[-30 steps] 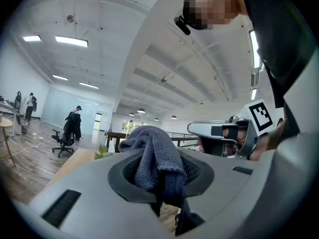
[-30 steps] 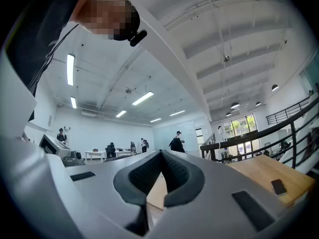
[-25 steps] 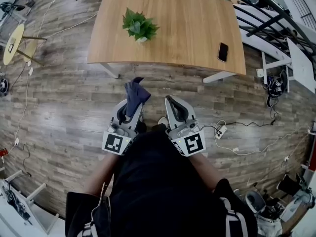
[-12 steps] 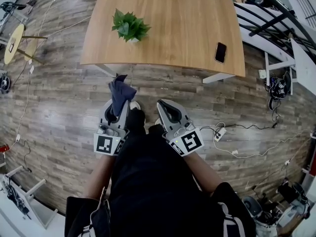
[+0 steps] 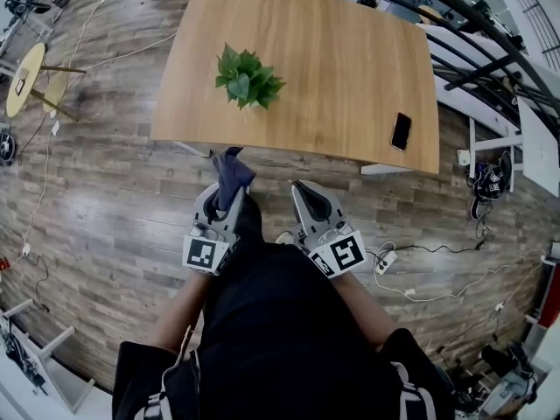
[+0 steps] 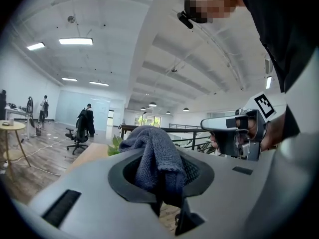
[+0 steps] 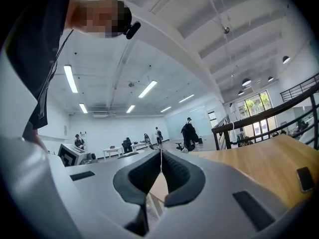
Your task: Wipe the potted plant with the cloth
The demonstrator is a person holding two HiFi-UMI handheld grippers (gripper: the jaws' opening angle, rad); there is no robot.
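The cloth [image 5: 234, 170] is pinched in the left gripper [image 5: 225, 201], bunched out front, probably so it's ready for wiping. The right gripper [image 5: 307, 196] is clamped shut, empty. The plant [image 5: 247, 79] is sat on the table [image 5: 350, 59], just ahead.

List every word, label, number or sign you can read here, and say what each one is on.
No words, numbers or brand names can be read in any view.
Left marker cube: a black-and-white square pattern only, no letters.
Right marker cube: the same, a pattern only.
Phone on the table: dark, nothing legible.
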